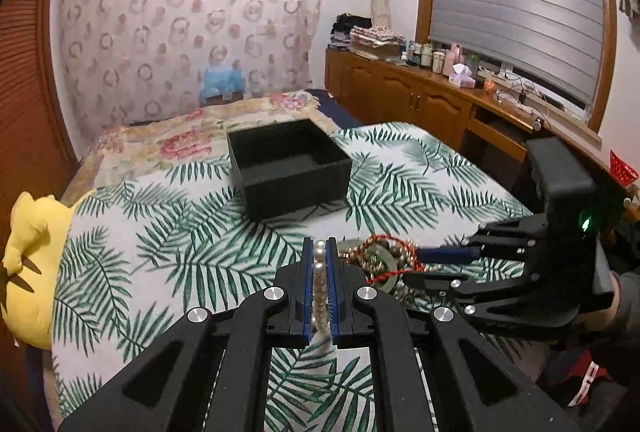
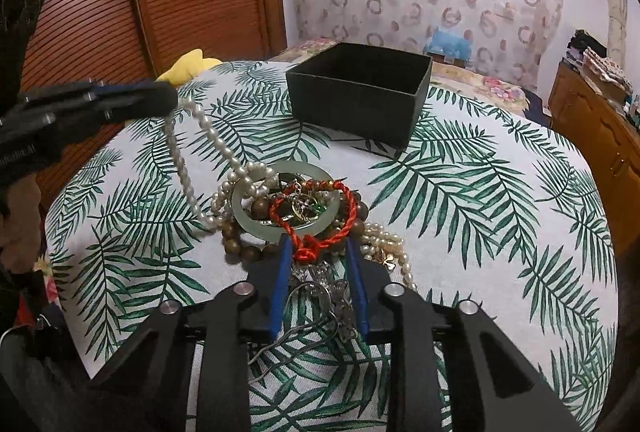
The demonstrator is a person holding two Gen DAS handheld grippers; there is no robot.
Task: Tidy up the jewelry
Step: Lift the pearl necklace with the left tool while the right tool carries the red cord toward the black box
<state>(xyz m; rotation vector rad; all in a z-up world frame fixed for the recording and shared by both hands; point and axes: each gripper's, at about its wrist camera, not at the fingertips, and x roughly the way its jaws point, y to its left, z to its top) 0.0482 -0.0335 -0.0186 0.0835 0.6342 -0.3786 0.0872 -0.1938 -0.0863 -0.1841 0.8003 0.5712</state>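
A leaf-print cloth (image 2: 480,216) spreads under both claws. Ahead of them, well apart, stands an open dark box (image 2: 360,91). The jewelry pile (image 2: 296,207) lies just beyond the right claw (image 2: 316,252), whose fingers flank a red cord's (image 2: 320,228) knot, not visibly pressing it. The left claw (image 1: 320,252) is clamped on a pearl strand (image 1: 319,284), which hangs from it down to the pile.

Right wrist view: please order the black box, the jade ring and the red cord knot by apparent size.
1. black box, largest, though farthest from the camera
2. jade ring, partly covered by beads
3. red cord knot, smallest, though nearest
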